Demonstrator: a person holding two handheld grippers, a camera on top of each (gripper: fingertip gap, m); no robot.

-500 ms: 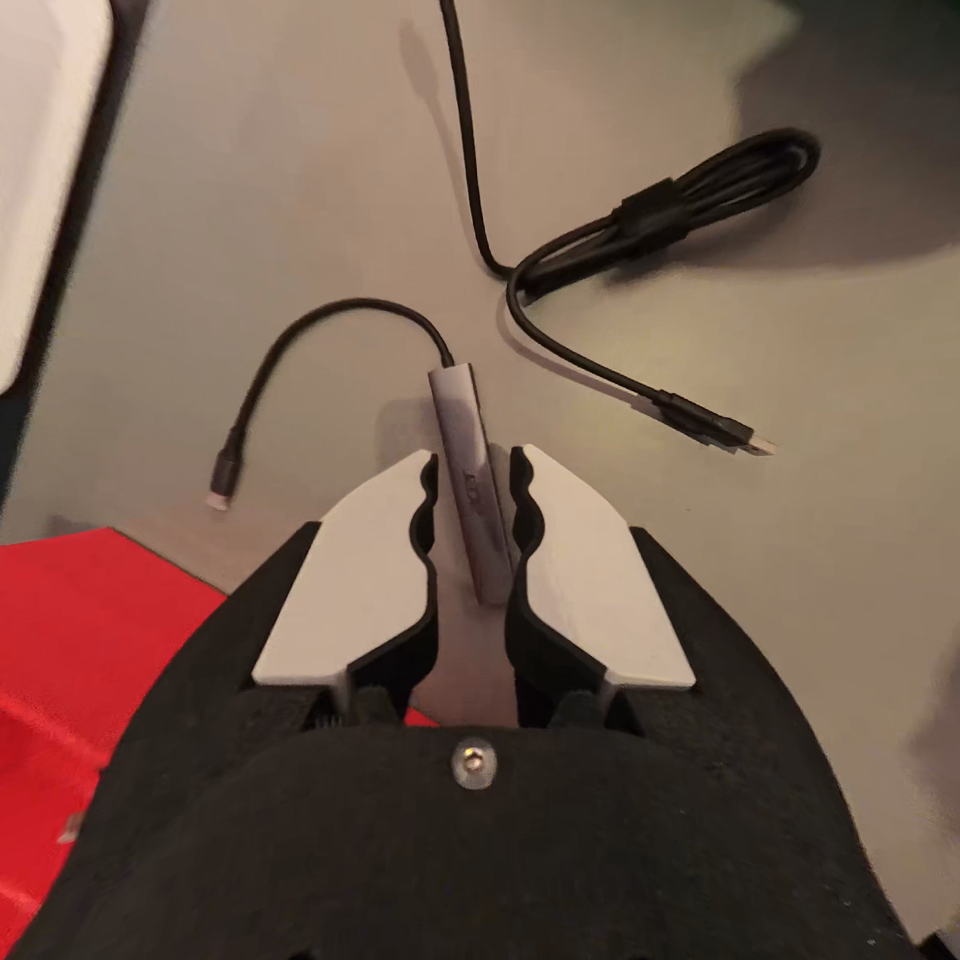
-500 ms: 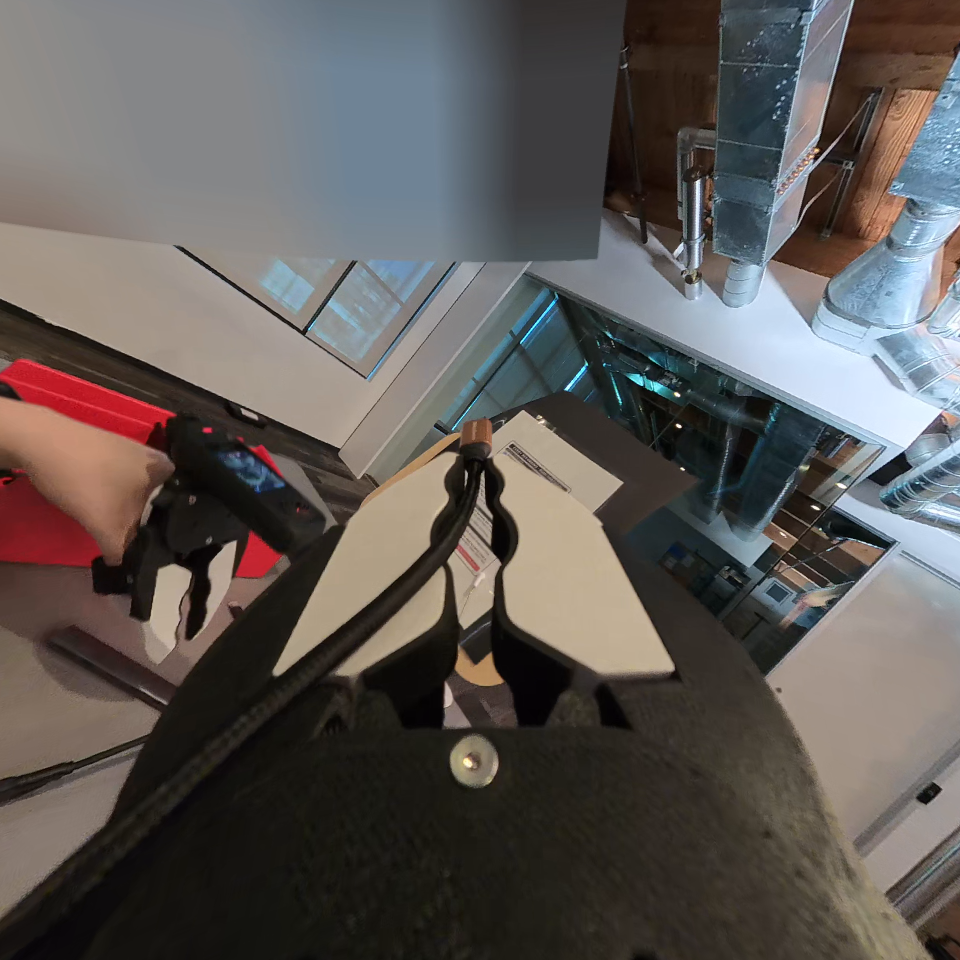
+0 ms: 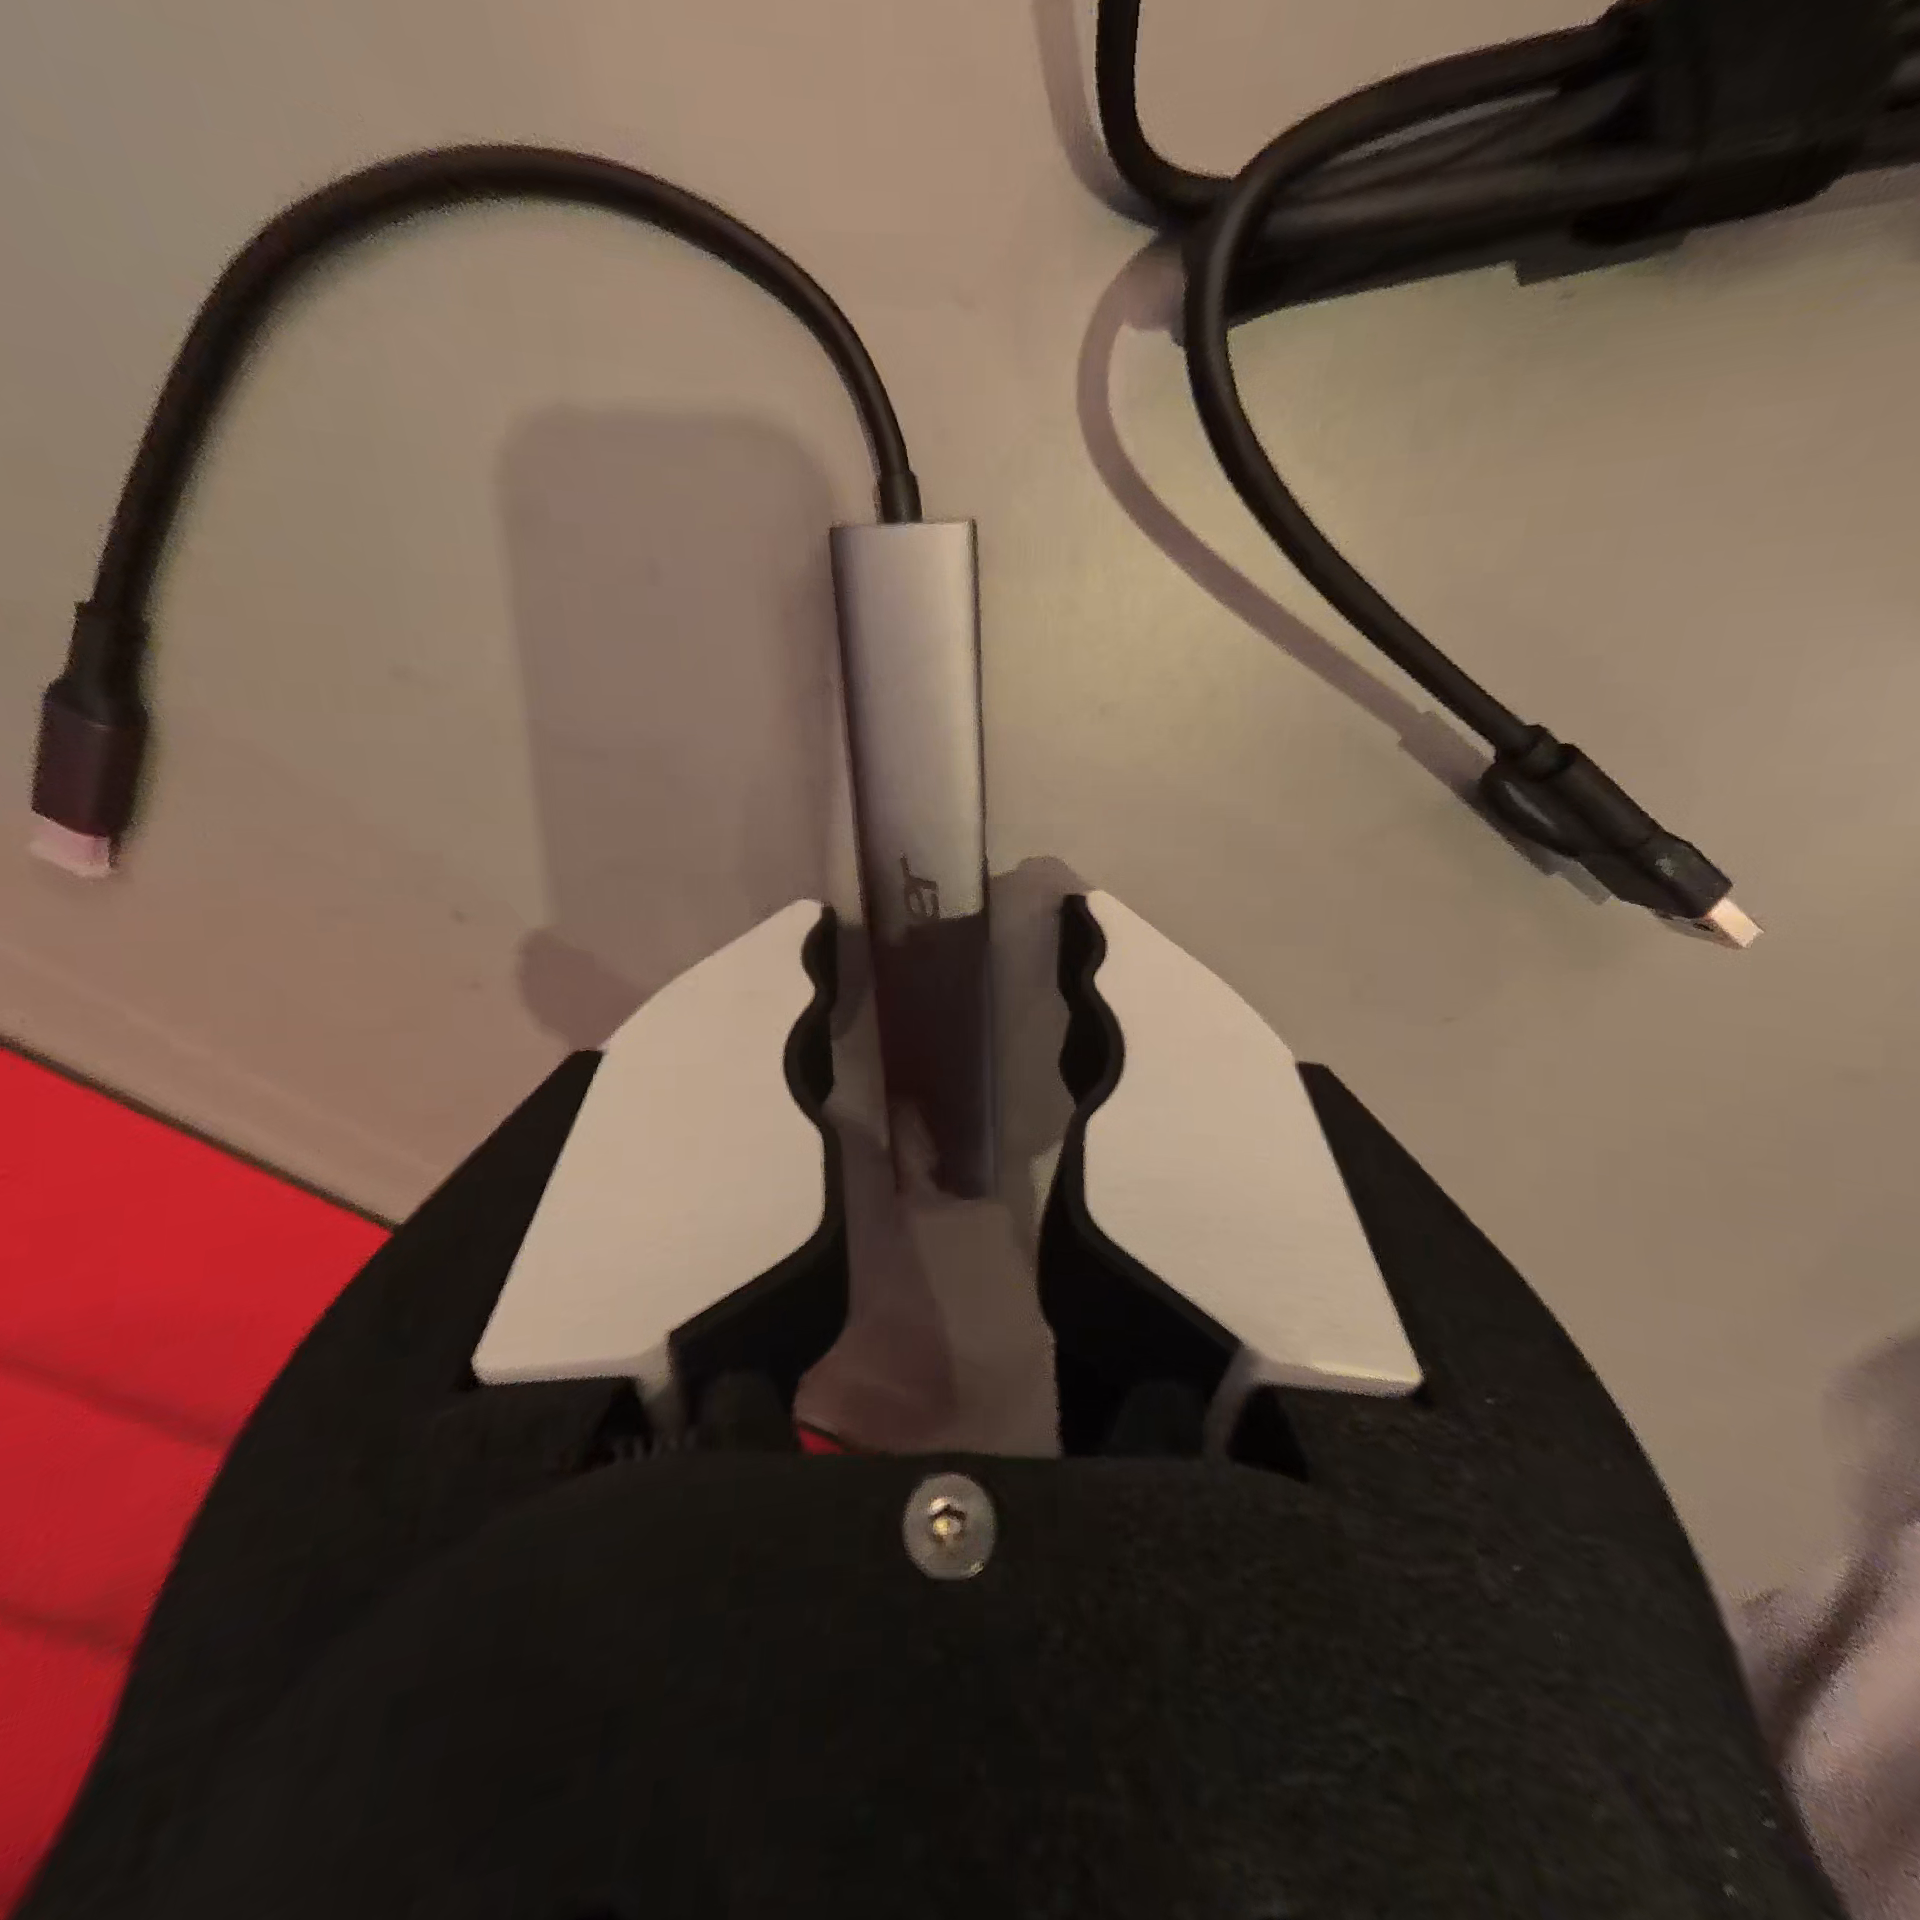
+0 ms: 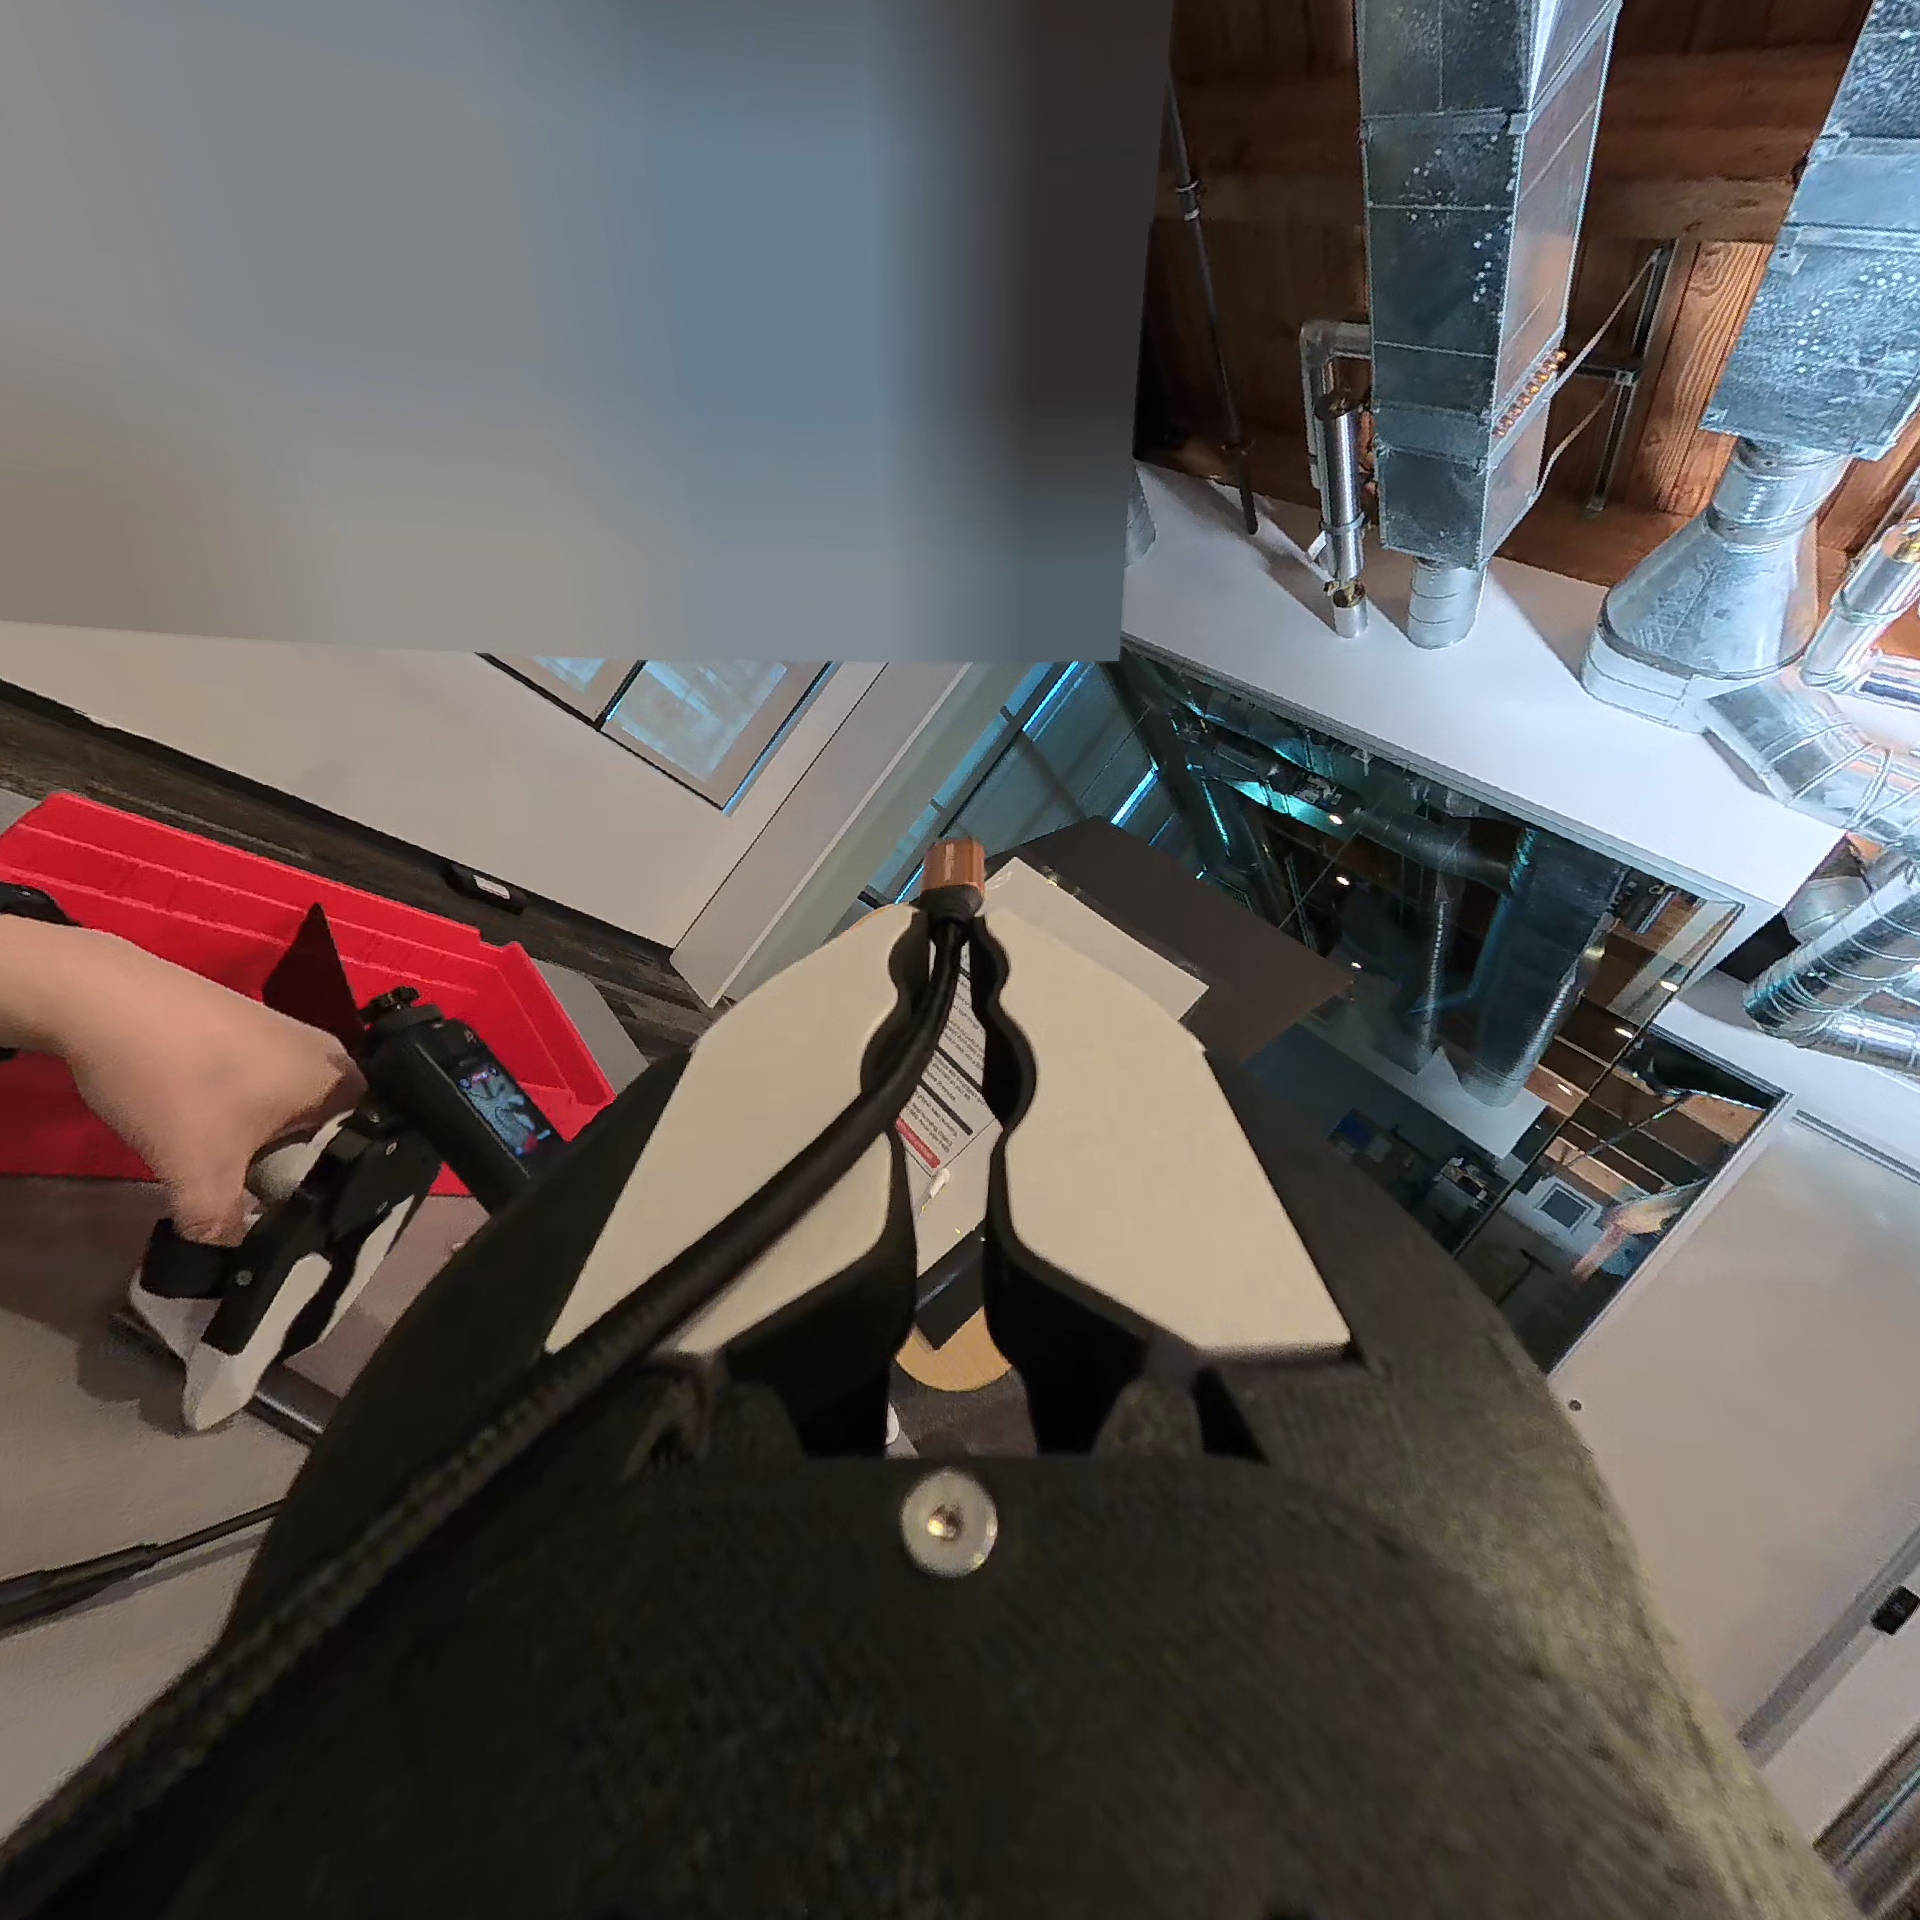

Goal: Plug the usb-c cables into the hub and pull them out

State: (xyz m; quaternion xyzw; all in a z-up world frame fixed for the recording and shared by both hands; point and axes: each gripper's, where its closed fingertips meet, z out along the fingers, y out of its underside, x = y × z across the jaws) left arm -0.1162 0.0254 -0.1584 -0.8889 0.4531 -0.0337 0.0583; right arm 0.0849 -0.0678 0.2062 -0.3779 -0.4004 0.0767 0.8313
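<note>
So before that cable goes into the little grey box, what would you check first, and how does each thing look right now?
1. Right gripper shut on the braided cable: ok, its copper-coloured plug sticks out past the tips.
2. Left gripper straddles the hub: ok.
3. Left gripper's fingers clamped on the hub: not ok, gaps show on both sides.
4. Plug aimed at the hub: not ok, the right wrist view looks up at ceiling ducts.
5. Hub ports free: cannot tell, none visible.
6. Loose black cable clear of the hub: ok.
</note>
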